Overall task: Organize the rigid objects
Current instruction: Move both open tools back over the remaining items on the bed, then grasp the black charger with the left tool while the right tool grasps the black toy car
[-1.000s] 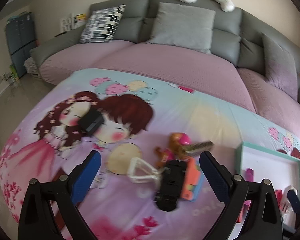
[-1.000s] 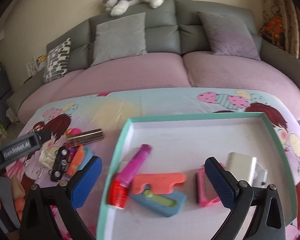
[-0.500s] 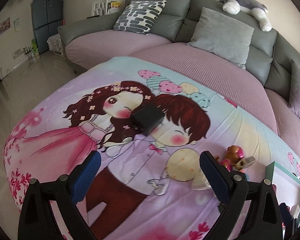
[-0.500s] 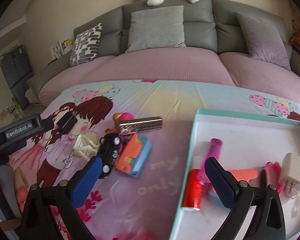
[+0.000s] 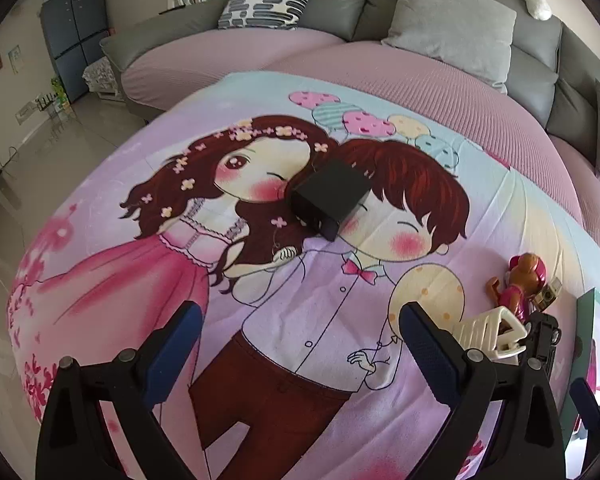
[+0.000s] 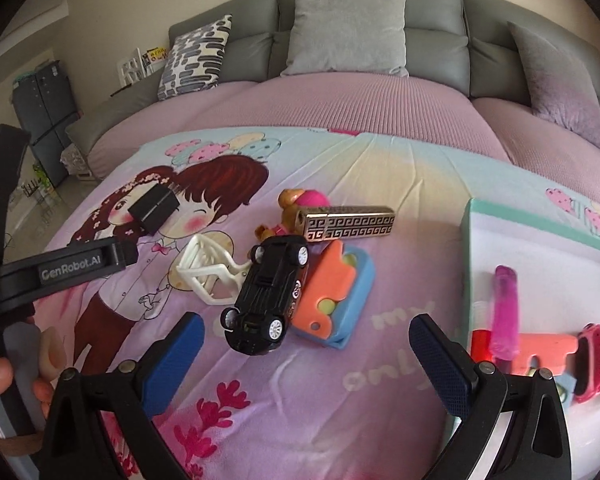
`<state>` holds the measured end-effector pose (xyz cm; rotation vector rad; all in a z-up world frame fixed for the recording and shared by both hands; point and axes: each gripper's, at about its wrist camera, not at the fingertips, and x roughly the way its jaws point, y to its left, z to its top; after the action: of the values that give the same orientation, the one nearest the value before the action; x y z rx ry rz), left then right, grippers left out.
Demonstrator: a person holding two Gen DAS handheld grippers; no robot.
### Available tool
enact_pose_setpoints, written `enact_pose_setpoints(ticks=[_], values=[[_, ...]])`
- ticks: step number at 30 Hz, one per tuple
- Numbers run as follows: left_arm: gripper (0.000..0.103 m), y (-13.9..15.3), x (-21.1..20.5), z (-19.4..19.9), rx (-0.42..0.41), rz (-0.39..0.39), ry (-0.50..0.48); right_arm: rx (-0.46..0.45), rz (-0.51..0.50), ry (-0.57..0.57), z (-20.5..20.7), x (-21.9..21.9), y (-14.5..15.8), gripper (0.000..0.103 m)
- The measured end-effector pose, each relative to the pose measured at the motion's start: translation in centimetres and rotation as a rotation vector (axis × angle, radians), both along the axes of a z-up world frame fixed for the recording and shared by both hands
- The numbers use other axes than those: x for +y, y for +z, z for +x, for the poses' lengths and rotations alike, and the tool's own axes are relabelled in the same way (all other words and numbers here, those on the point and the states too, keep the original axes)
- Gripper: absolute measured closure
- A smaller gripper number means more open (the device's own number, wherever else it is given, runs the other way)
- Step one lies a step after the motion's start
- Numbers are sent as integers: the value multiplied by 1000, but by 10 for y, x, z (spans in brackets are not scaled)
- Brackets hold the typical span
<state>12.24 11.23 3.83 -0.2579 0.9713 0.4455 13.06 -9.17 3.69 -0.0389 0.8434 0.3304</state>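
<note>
Two grippers hang over a cartoon-printed cloth (image 5: 260,320) spread in front of a grey sofa (image 6: 364,40), and both have their fingers spread wide with nothing between them. Farthest left lies a black box (image 5: 330,196), alone on the printed faces and well apart from everything else; the left gripper (image 5: 300,344) points toward it across bare cloth, with nothing in the way. Next comes a cluster of small things. A white clip (image 6: 208,268) lies on its side, touching the nose end of a black toy car (image 6: 270,300). The car lies tilted, its long axis running from near left to far right, leaning up against an orange and blue block (image 6: 332,296) on its right. Behind them a brown and pink doll (image 6: 296,208) lies beside a gold patterned bar (image 6: 348,222), whose long axis runs left to right, partly over the doll. The right gripper (image 6: 304,364) sits just short of the car, the car closer to its left finger. Farthest right is a tray (image 6: 540,220) with a teal rim, holding a pink tube (image 6: 506,308) pointing away from the camera, a red can (image 6: 482,346), an orange piece (image 6: 548,354) and a pink item (image 6: 592,360), crowded together at the near edge.
</note>
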Motion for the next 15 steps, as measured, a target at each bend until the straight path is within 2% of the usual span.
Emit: enact_pose_setpoints(ticks=[1,4,7,10,12,15], values=[[4,-2,1,0,6,-6,1,-3,-10,-3,1,3,0,0],[4,-8,5,2,25,-14,7,-19,-32,-14,8,11,1,11],[4,-10,8,4,29,-24,8,-30,-73,-5,12,21,-1,15],[4,-12,10,8,28,-32,5,-25,-106,1,13,28,-6,26],[4,-14,10,12,40,-32,-1,-29,-123,4,13,29,-7,29],[4,-13,12,21,35,-35,-25,-33,-114,6,14,26,-6,35]])
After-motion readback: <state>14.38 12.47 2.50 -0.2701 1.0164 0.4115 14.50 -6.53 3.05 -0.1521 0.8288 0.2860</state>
